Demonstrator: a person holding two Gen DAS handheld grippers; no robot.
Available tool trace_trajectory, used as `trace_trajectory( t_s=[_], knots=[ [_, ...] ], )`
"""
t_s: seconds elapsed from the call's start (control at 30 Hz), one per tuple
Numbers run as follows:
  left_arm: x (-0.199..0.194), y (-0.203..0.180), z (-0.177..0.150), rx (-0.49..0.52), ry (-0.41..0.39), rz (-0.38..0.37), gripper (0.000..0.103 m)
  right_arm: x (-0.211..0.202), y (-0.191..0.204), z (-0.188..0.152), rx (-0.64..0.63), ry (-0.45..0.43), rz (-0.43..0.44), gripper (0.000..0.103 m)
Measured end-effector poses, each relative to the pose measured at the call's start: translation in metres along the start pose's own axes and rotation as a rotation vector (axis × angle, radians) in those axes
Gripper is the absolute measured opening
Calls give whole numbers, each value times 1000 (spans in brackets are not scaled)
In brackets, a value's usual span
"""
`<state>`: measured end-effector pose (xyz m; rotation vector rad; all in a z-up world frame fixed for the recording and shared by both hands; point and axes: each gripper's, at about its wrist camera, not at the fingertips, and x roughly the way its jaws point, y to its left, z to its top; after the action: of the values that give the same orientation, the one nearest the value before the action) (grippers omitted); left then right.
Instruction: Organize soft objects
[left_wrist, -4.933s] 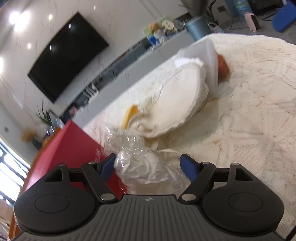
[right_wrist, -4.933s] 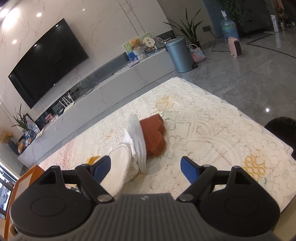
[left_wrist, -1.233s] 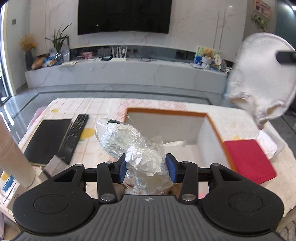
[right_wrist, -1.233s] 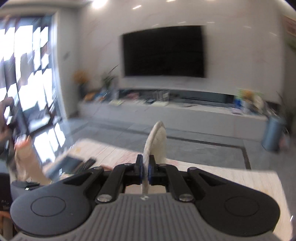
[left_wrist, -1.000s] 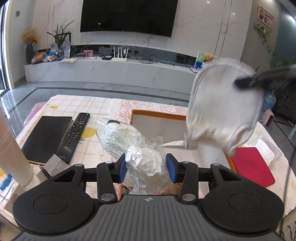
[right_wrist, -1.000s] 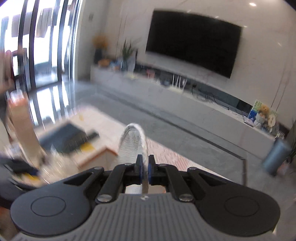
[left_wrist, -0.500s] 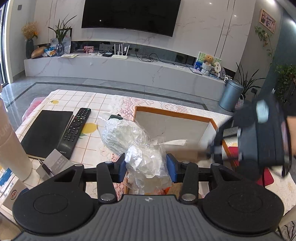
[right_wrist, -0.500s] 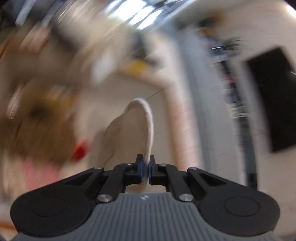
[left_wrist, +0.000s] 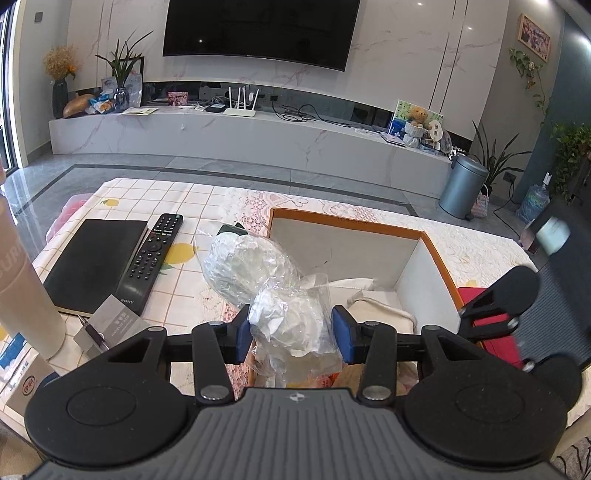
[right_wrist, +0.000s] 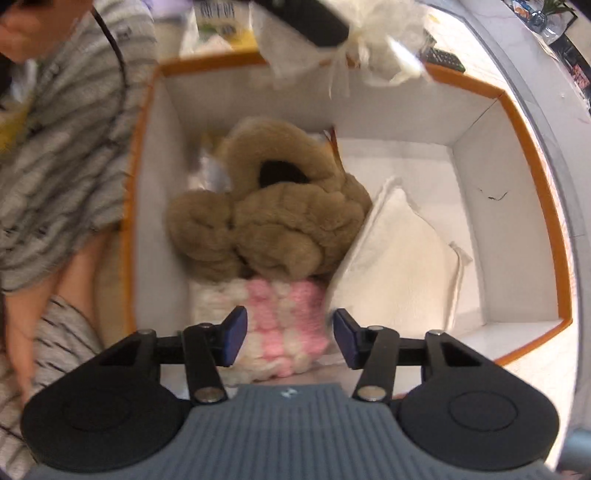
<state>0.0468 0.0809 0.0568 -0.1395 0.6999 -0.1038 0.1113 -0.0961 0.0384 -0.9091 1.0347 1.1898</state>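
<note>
My left gripper (left_wrist: 291, 338) is shut on a crumpled clear plastic bag (left_wrist: 291, 321) of white soft stuff, held just above the near edge of the orange-rimmed white box (left_wrist: 347, 218). My right gripper (right_wrist: 289, 334) points down into the box (right_wrist: 561, 236). Its jaws are opening and nothing is pinched between them. A white cushion (right_wrist: 399, 266) leans against a brown plush toy (right_wrist: 280, 210) inside the box, to the right of my right gripper. A pink and white knitted piece (right_wrist: 284, 306) lies under its fingers. In the left wrist view the cushion (left_wrist: 376, 314) shows on the box floor.
A black remote (left_wrist: 153, 254), a black notebook (left_wrist: 94, 258) and a tall beige cup (left_wrist: 22, 288) stand left of the box. A red flat piece (left_wrist: 491, 328) lies to its right. A person in a striped shirt (right_wrist: 55, 129) is close beside the box.
My right gripper swung down over the box with the white cushion, then opened; the cushion now lies inside. My left gripper stayed put with the bag.
</note>
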Motion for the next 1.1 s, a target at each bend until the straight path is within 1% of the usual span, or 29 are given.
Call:
trace_trajectory(
  t_s=[0.07,0.1,0.13,0.17,0.2,0.23,0.27,0.3,0.33,0.37,0.4,0.43,0.47,0.53,0.57,0.6,0.63,0.67,0.77,0.87,0.93,1.03,1.1],
  knots=[
    [0,1,0,-6,1,-1,52,-19,-6,-1,79,-98,36,56],
    [1,1,1,-10,1,-3,52,-31,-14,-3,148,-173,82,56],
    [1,3,1,-18,3,-8,52,-43,-21,-9,230,-265,138,56],
    [1,5,2,-29,4,-13,52,-54,-29,-10,310,-361,171,56],
    [2,7,2,-42,5,-17,52,-62,-35,-13,375,-435,170,56],
    [2,9,2,-51,5,-21,52,-68,-39,-14,428,-483,139,56],
    [2,10,3,-55,5,-24,52,-70,-44,-13,484,-496,108,49],
    [2,9,2,-56,5,-23,53,-66,-49,-10,536,-462,100,38],
    [2,9,2,-54,5,-22,55,-59,-54,-6,567,-404,90,9],
    [2,10,2,-54,6,-20,55,-52,-51,-1,573,-344,38,2],
    [2,10,2,-55,7,-20,55,-42,-50,3,567,-282,-23,2],
    [2,10,2,-54,8,-20,56,-30,-51,7,579,-215,-47,2],
    [3,10,2,-53,9,-20,56,-20,-53,10,621,-165,-45,1],
    [5,10,2,-52,16,-16,57,-5,-67,10,713,-108,-36,1],
    [7,10,2,-55,25,-15,58,3,-72,10,731,-83,-38,1],
    [9,10,1,-59,39,-15,58,11,-79,10,760,-47,-51,1],
    [12,10,1,-63,50,-13,58,20,-87,8,786,9,-67,2],
    [14,9,1,-61,51,-11,58,29,-93,13,798,52,-87,0],
    [15,4,0,-29,49,3,58,47,-93,19,777,121,-83,1],
    [15,3,0,-26,47,4,58,66,-101,29,736,207,-128,1],
    [15,3,0,-29,47,2,58,72,-103,27,706,246,-151,1],
    [14,5,-1,-36,46,-5,58,72,-108,29,695,240,-165,0],
    [14,5,-1,-37,45,-6,58,73,-106,31,635,260,-208,0]
  ],
)
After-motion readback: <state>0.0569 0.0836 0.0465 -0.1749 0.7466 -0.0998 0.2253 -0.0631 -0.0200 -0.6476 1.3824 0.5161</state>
